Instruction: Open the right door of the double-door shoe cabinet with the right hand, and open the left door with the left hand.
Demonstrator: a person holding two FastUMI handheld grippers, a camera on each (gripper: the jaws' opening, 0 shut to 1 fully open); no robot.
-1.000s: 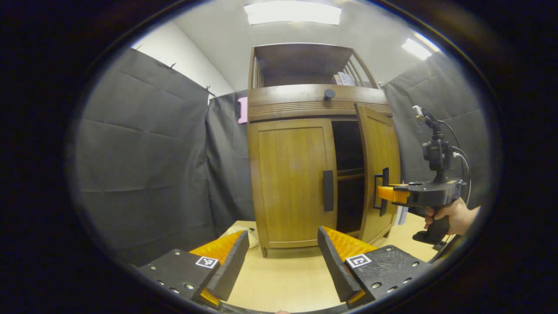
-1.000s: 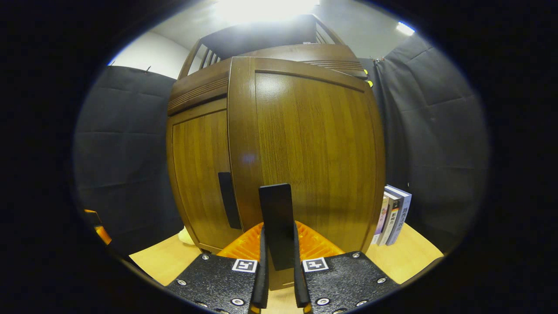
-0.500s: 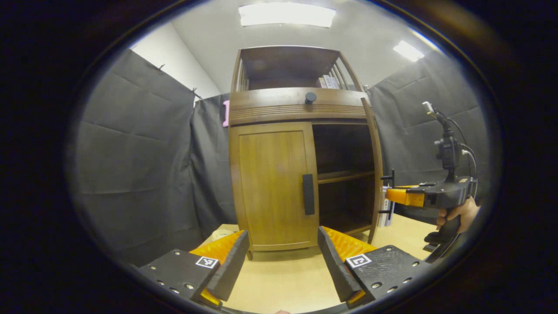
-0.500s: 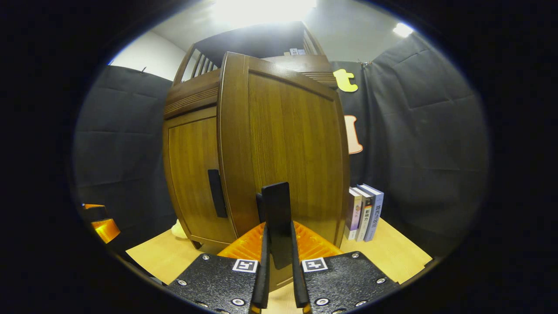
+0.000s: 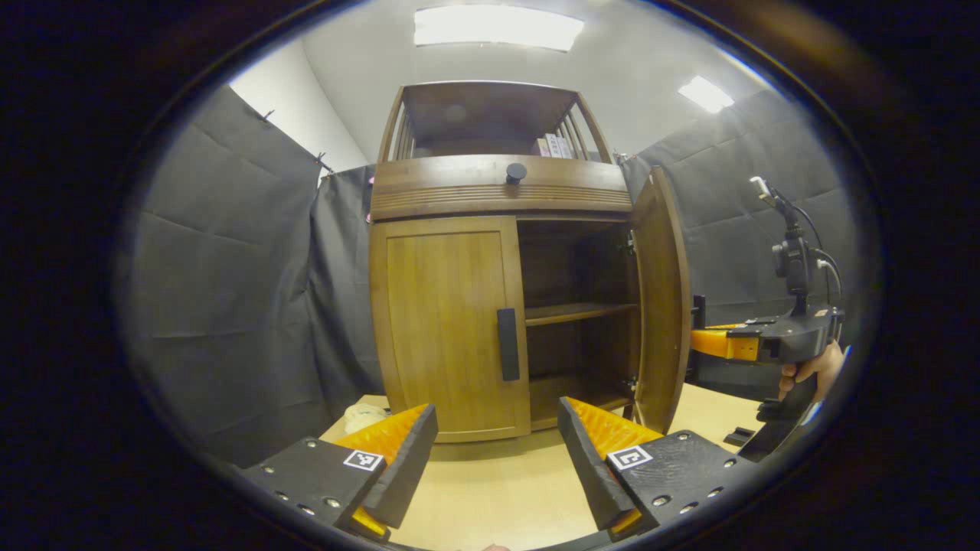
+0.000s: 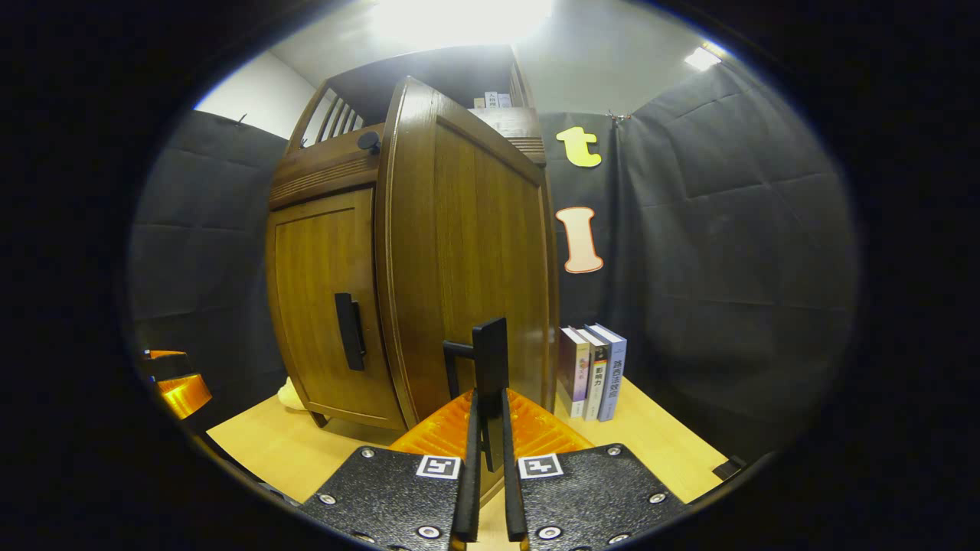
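Right door handle (image 6: 490,360) between closed right tongs (image 6: 488,459).

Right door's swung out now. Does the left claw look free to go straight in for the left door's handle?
Probably yes. The left claw is open, and the handle lies ahead over bare tabletop. The right door stands off to the side.

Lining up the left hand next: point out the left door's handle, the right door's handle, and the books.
left door handle (image 5: 507,343), left gripper view, middle of the bar.
right door handle (image 6: 490,348), right gripper view, bar above the fingers.
books (image 6: 593,371), right gripper view, middle spine.
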